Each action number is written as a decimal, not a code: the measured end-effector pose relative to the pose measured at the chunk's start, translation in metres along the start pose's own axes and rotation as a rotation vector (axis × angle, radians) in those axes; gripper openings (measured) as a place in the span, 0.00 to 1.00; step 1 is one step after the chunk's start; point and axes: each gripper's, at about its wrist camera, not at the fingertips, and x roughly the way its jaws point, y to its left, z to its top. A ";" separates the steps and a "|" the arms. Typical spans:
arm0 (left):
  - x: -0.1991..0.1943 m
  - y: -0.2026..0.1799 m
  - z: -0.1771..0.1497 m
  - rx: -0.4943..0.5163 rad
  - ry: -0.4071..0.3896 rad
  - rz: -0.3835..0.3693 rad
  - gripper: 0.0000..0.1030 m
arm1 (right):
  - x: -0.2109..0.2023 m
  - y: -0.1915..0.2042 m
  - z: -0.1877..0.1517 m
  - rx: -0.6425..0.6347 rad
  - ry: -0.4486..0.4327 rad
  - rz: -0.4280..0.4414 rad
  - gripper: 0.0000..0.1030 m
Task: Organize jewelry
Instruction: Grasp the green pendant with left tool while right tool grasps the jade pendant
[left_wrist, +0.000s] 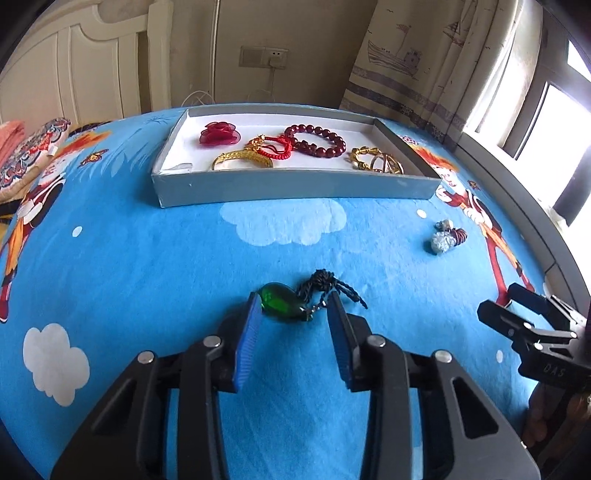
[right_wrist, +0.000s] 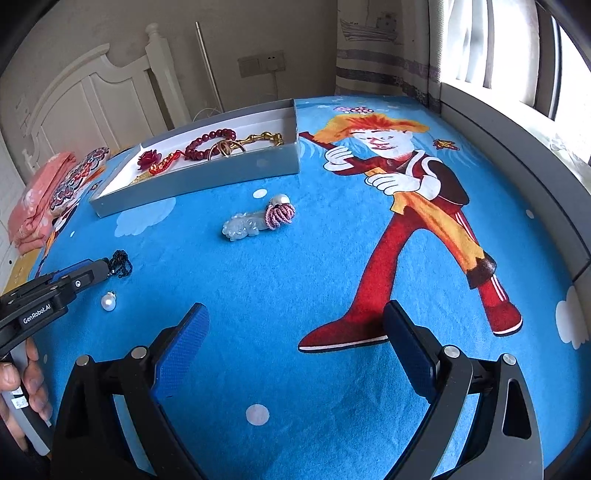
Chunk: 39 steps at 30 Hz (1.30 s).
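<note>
Blue cartoon-print bedding (left_wrist: 147, 266) is covering the bed, with a white headboard (left_wrist: 74, 74) and a ship-patterned curtain (left_wrist: 424, 62) standing behind it; a green pendant (left_wrist: 282, 304) on a dark braided cord (left_wrist: 325, 286) is lying on the cover, its long axis running roughly left to right, the cord end pointing right and away. The left tool (left_wrist: 293, 314) is reaching over it with its blue pads spread, the left pad touching or just beside the stone's left end, the right pad sitting by the clasp, not yet pinching. A shallow grey box (left_wrist: 295, 186) is resting farther back, holding a red fabric flower (left_wrist: 218, 133), a gold bangle (left_wrist: 242, 159), a red cord bracelet (left_wrist: 275, 146), a dark red bead bracelet (left_wrist: 316, 140) and gold rings (left_wrist: 375, 160). The right tool (right_wrist: 295, 325) is hovering spread wide over bare bedding; a pale carved pendant with pink cord (right_wrist: 258, 219) is lying ahead of it, and a loose pearl (right_wrist: 108, 301) is sitting near the left tool.
</note>
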 end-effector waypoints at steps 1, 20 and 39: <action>-0.001 0.003 0.001 0.002 -0.002 0.010 0.35 | 0.000 0.000 0.000 0.000 0.000 -0.001 0.86; 0.002 0.003 0.003 0.315 0.053 0.086 0.42 | 0.001 0.002 0.000 -0.004 0.003 -0.010 0.87; 0.004 0.005 0.001 0.301 0.053 -0.022 0.21 | 0.002 0.000 0.001 0.000 0.001 -0.003 0.87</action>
